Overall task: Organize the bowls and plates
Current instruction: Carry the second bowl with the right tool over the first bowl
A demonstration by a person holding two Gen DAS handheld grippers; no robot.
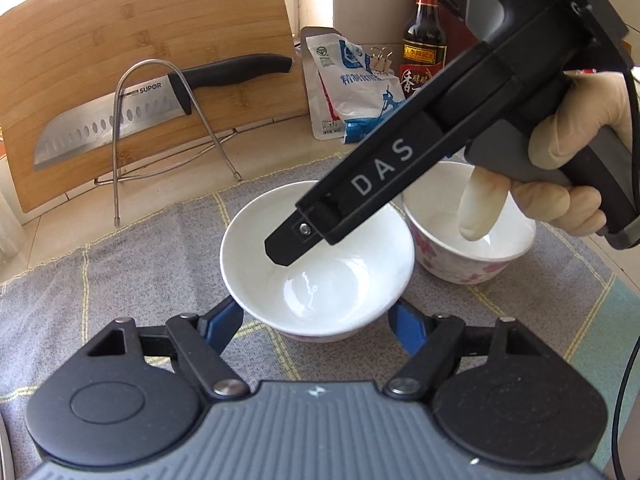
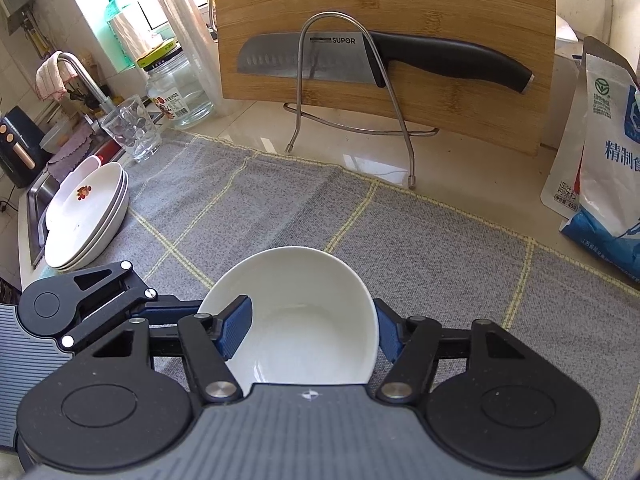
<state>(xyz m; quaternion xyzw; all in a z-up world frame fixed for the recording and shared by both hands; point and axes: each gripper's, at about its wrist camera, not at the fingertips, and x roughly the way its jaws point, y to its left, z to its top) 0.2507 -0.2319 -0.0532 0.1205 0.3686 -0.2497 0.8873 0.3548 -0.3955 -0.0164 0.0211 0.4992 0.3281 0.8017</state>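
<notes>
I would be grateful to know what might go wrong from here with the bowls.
1. The left gripper and the right gripper both look clamped on the same white bowl. If they pull in different directions, its smooth sides may slip out or it may tip.
2. The floral bowl stands close beside it, right under the hand. Lifting or swinging could knock it.

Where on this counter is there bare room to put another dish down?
Bare grey cloth lies between the plate stack, the cutting board and the white bowl. Another patch runs from that bowl to the salt bag. It is crowded around the white bowl and the floral bowl beside it, and by the sink.
</notes>
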